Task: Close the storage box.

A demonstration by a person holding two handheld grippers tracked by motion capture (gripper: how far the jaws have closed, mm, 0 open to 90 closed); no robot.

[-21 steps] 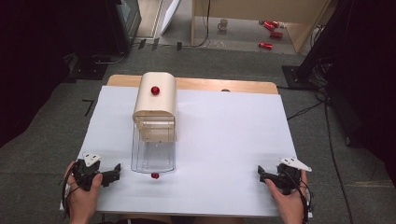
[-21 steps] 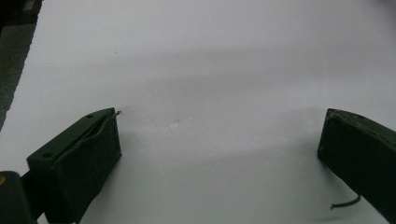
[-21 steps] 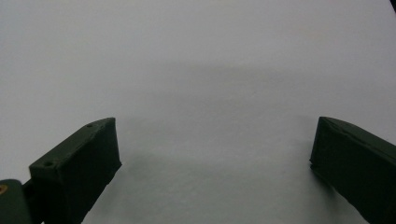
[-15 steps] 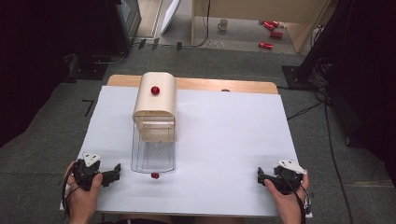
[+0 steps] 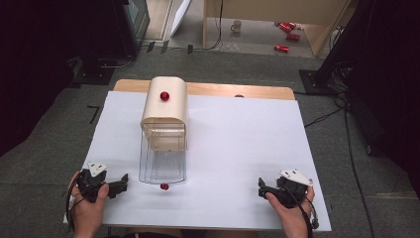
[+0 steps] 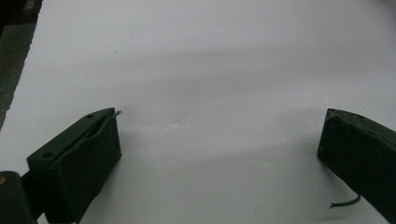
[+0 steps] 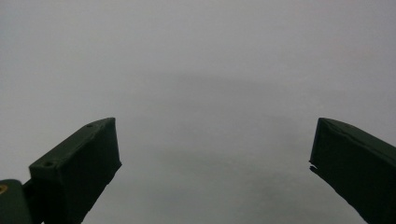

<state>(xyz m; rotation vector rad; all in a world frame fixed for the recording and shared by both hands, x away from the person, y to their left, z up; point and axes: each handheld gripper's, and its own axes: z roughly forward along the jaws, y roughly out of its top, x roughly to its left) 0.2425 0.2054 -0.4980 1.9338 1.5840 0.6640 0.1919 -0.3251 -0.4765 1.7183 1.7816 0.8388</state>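
The bread box [image 5: 164, 126] stands left of centre on the white table cover [image 5: 237, 148], its long side running near to far. Its cream roll-top lid [image 5: 165, 104] sits pushed to the far half, a red knob [image 5: 164, 95] on top. The near half shows as a clear shell [image 5: 162, 166]; you can see through it to the cover below. A second red knob [image 5: 164, 186] sits at the shell's near edge, low by the cover.

Your left gripper [image 5: 119, 183] rests at the near left of the cover, just left of the box's near end, jaws pointing right toward the lower knob and near it but apart from it. In the left gripper view your jaws stand spread wide, with bare white cover between them and a short loose thread [image 6: 345, 203] by the right-hand jaw.

Your right gripper [image 5: 262, 188] rests at the near right, well apart from the box, jaws pointing left. In the right gripper view those jaws are likewise spread wide over plain cover, pinching nothing.

Beyond the far edge, a strip of wooden tabletop [image 5: 237, 90] shows. On the floor farther off lie a mug [image 5: 237, 26] and red cans [image 5: 287, 34].
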